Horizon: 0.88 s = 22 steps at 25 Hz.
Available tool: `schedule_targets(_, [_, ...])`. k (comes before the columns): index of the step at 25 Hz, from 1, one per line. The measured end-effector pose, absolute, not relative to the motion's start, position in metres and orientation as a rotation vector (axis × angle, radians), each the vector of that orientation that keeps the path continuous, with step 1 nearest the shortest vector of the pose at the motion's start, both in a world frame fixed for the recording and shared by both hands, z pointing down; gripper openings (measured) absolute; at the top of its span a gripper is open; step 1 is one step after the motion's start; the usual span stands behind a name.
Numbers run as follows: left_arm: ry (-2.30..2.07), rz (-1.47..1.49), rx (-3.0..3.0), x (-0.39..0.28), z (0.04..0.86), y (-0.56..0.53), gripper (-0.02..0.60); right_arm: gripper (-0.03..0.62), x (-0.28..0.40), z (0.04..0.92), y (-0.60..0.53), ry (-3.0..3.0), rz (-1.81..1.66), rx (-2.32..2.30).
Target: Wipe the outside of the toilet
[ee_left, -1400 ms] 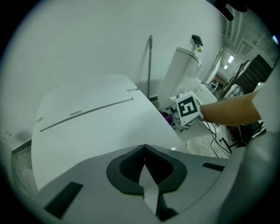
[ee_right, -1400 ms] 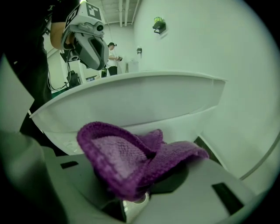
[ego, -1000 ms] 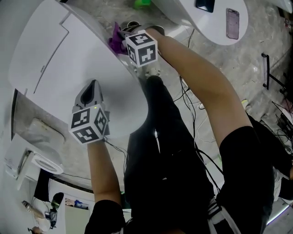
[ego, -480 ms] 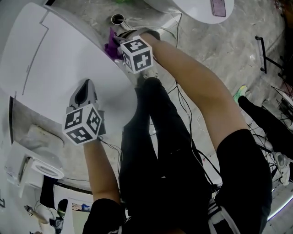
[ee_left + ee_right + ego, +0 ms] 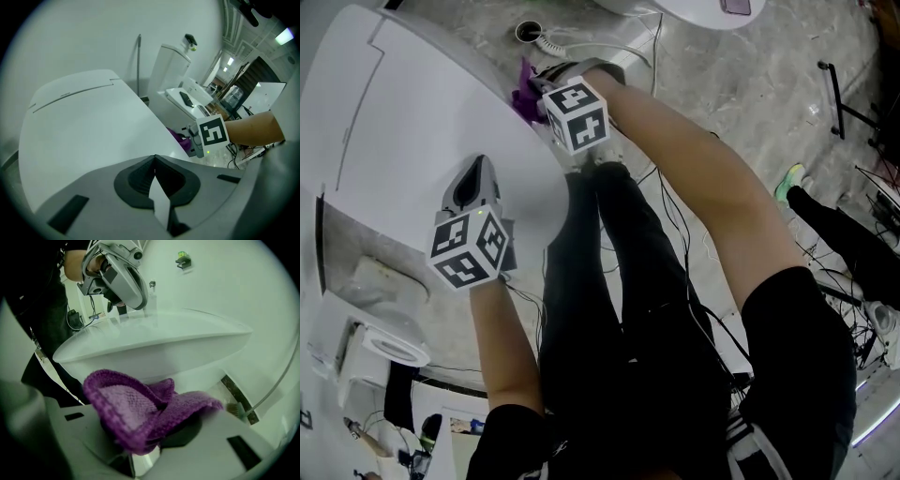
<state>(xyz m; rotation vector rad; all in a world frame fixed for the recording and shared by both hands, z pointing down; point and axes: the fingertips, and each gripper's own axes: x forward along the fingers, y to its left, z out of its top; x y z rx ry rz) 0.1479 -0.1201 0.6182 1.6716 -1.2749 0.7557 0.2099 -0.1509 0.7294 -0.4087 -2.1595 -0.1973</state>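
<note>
The white toilet (image 5: 412,131) fills the upper left of the head view, its lid down. My left gripper (image 5: 472,186) rests over the lid's front part, jaws shut with nothing between them; the left gripper view shows the lid (image 5: 79,126) ahead of it. My right gripper (image 5: 534,89) is at the toilet's right side, shut on a purple knitted cloth (image 5: 525,86). In the right gripper view the cloth (image 5: 140,404) bulges out of the jaws just below the bowl's outer wall (image 5: 154,352). The left gripper (image 5: 117,273) shows above the rim there.
Black cables (image 5: 675,234) trail over the grey floor by the person's legs. A second white fixture (image 5: 684,11) stands at the top edge. A toilet paper roll (image 5: 389,342) sits at the lower left. A floor drain (image 5: 527,31) lies near the toilet's base.
The head view has shifted, so the toilet and both grippers sit slightly differently in frame. The right gripper with the cloth has edged along the toilet's side; the left stays on the lid.
</note>
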Motion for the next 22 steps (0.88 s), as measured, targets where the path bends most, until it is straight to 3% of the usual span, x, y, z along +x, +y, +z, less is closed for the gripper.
schedule_targets(22, [-1.341,0.721,1.686,0.194,0.621,-0.034,0.009,0.115,0.249,0.733,-0.076,-2.204,-0.172,-0.265])
